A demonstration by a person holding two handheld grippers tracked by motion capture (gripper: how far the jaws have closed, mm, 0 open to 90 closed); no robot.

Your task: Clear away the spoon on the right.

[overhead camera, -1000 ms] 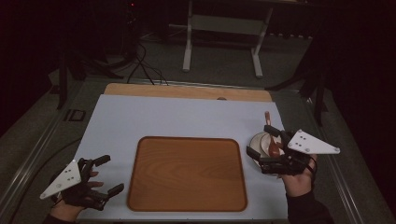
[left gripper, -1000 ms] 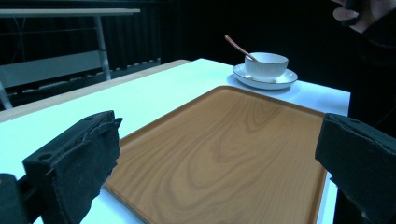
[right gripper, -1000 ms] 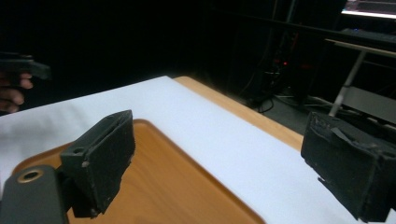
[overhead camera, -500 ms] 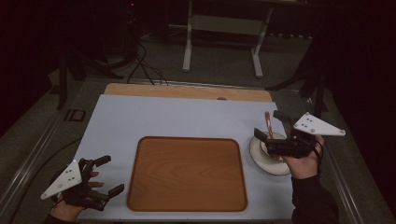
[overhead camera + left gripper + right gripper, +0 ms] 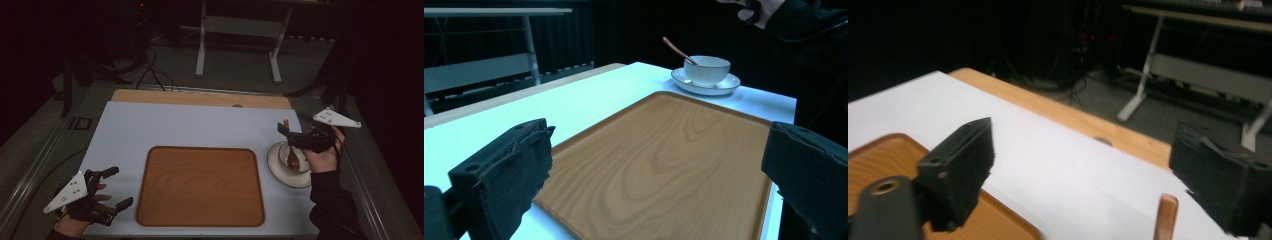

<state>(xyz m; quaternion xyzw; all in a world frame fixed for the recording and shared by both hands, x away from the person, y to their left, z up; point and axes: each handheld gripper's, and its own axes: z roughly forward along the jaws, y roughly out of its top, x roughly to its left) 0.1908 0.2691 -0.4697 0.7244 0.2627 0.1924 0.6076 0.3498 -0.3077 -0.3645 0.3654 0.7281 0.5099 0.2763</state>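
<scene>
spoon (image 5: 1166, 216) cut off by the bottom edge in the right gripper view, saucer (image 5: 280, 170) partly behind right hand (image 5: 324, 156)

This looks like a dark lab or test room. Cables (image 5: 150, 70) lie on the floor past the table's (image 5: 200, 125) far edge. A metal stand (image 5: 240, 30) is there too.

The table (image 5: 200, 125) carries a white surface with a bare wooden strip along its far edge. A wooden tray (image 5: 200, 186) lies at the centre. To its right, a white saucer (image 5: 278, 172) holds a cup (image 5: 289, 155) containing a spoon (image 5: 290, 145). The right tool (image 5: 292, 135) hovers over the cup, jaws apart. The left tool (image 5: 117, 187) rests at the near left corner, jaws apart, beside the tray.
</scene>
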